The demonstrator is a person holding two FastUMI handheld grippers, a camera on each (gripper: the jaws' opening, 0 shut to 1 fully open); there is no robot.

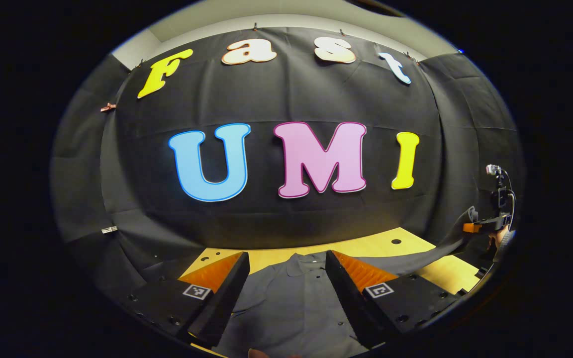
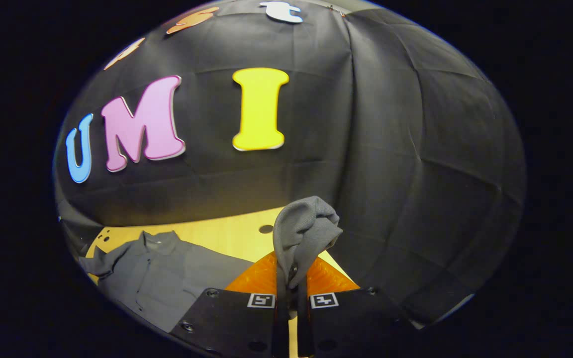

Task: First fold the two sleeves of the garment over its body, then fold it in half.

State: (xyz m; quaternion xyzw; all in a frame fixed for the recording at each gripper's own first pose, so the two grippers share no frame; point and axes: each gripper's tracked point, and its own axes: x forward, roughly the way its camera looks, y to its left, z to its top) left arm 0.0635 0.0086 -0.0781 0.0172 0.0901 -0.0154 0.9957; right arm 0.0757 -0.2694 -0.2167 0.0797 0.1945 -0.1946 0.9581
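Yellow wooden table (holes drilled) bears a grey garment.

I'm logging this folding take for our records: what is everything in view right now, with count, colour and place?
shirt: one, grey, collared, lying flat on the table, collar toward the wall.
sleeve: one, grey, lifted off the table, bunched between the right gripper's fingers.
table: one, light wood with small holes, in front of the wall.
cloth wall: one, black, behind the table.
left gripper: open, above the shirt's body.
right gripper: shut on the sleeve.
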